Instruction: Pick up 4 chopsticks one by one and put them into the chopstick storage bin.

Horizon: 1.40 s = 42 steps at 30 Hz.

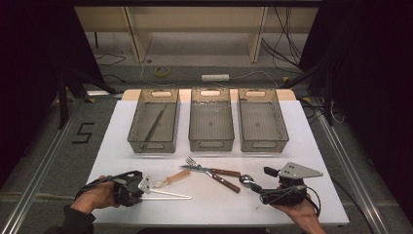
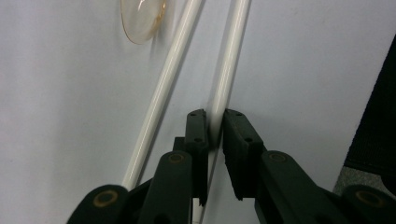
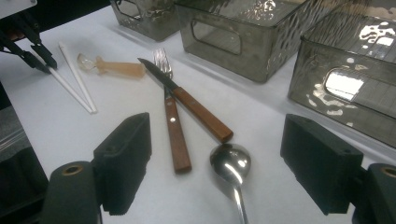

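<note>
Two white chopsticks (image 1: 168, 196) lie on the white table (image 1: 122, 126) at the front left. My left gripper (image 1: 146, 191) is shut on the one chopstick (image 2: 229, 65), with a pad against each side. The other chopstick (image 2: 168, 79) lies free beside the left jaw. My right gripper (image 1: 265, 184) rests at the front right, open wide with nothing between its pads. A metal spoon (image 3: 231, 163) lies on the table just ahead of the right gripper (image 3: 217, 126).
A wood-handled knife (image 1: 221, 171) and fork (image 1: 224, 182) lie crossed at mid-table. A clear spoon with a tan handle (image 1: 175, 176) lies near the chopsticks. Three grey bins (image 1: 152, 145), (image 1: 211, 145), (image 1: 264, 145) stand behind; the left one holds a dark thin utensil (image 1: 155, 124).
</note>
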Tool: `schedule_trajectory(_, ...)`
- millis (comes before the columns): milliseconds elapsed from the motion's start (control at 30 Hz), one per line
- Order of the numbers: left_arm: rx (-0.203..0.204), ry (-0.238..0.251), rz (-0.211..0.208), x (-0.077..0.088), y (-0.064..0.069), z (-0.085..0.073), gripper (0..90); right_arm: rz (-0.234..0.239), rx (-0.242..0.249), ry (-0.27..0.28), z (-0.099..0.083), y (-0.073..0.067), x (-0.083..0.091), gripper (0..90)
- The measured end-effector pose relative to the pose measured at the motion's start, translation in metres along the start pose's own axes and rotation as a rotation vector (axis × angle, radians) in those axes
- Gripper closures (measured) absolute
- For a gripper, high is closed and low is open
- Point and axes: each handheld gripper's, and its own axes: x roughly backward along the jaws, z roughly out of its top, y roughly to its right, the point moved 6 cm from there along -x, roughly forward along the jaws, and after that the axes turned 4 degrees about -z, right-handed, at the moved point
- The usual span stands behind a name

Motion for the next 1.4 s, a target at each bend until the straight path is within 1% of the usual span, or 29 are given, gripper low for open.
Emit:
schedule_trajectory(33, 0.004, 0.006, 0.001, -0.0004, 0.0004, 0.0004, 79.4, -0.001, 0.0, -0.001, 0.0, 0.0, 0.0, 25.7)
schedule_trajectory(67, 0.001, 0.006, -0.001, -0.0005, 0.0007, 0.0008, 79.5, 0.0, -0.001, -0.002, -0.0001, 0.0, 0.0, 25.7)
schedule_trajectory(100, -0.012, -0.005, -0.002, 0.0, 0.0003, 0.0004, 79.6, 0.0, -0.001, -0.002, -0.0001, 0.0, 0.0, 25.7)
schedule_trajectory(267, -0.018, 0.001, 0.0, -0.0005, 0.0013, 0.0009, 80.3, 0.002, -0.004, -0.003, -0.0001, -0.0001, -0.0004, 25.7)
schedule_trajectory(333, -0.035, -0.007, 0.001, -0.0004, 0.0016, 0.0013, 80.8, 0.003, -0.006, -0.004, -0.0003, 0.0003, -0.0006, 25.7)
schedule_trajectory(500, -0.045, -0.005, 0.003, -0.0007, 0.0022, 0.0018, 82.0, 0.003, -0.005, -0.003, -0.0003, 0.0008, -0.0005, 25.7)
schedule_trajectory(633, -0.065, -0.016, -0.001, -0.0001, 0.0021, 0.0014, 82.8, 0.002, -0.003, -0.005, -0.0002, -0.0002, -0.0001, 25.8)
schedule_trajectory(700, -0.066, -0.015, 0.0, -0.0002, 0.0024, 0.0015, 83.2, 0.005, 0.002, -0.002, 0.0003, -0.0011, -0.0004, 25.8)
schedule_trajectory(733, -0.06, -0.006, -0.004, -0.0005, 0.0025, 0.0017, 83.3, 0.007, 0.005, -0.004, 0.0002, -0.0014, -0.0006, 25.8)
schedule_trajectory(767, -0.066, -0.011, -0.004, -0.0002, 0.0022, 0.0014, 83.4, 0.007, 0.005, -0.008, -0.0001, -0.0014, -0.0009, 25.8)
schedule_trajectory(800, -0.06, -0.003, -0.003, -0.0006, 0.0025, 0.0016, 83.5, 0.008, 0.004, -0.01, -0.0003, -0.0012, -0.0012, 25.8)
schedule_trajectory(867, -0.068, -0.01, -0.003, -0.0002, 0.0021, 0.0014, 83.7, 0.007, 0.003, -0.011, -0.0005, -0.0007, -0.0013, 25.8)
schedule_trajectory(1000, -0.07, -0.01, -0.003, -0.0002, 0.0023, 0.0015, 83.8, 0.007, 0.003, -0.01, -0.0005, -0.0009, -0.0008, 25.9)
schedule_trajectory(1033, -0.062, -0.001, -0.003, -0.0004, 0.0025, 0.0016, 83.9, 0.006, 0.004, -0.01, -0.0004, -0.0009, -0.0007, 25.9)
schedule_trajectory(1100, -0.066, -0.001, -0.009, 0.0003, 0.0014, 0.0009, 83.9, 0.006, 0.003, -0.009, -0.0004, -0.0009, -0.0009, 25.9)
schedule_trajectory(1233, -0.053, 0.011, -0.016, 0.0012, 0.0019, 0.002, 84.1, 0.008, 0.004, -0.011, -0.0006, -0.0007, -0.0009, 25.9)
schedule_trajectory(1300, -0.053, 0.008, -0.017, 0.0031, 0.0017, 0.0018, 84.1, 0.006, 0.002, -0.009, -0.0003, -0.0004, -0.0006, 25.9)
schedule_trajectory(1367, -0.048, 0.019, -0.018, 0.005, 0.0024, 0.0026, 84.2, 0.008, 0.003, -0.007, -0.0004, -0.0002, -0.0001, 25.9)
schedule_trajectory(1400, -0.048, 0.019, -0.011, 0.0065, 0.002, 0.0031, 84.1, 0.006, 0.003, -0.008, -0.0005, 0.0001, 0.0001, 25.9)
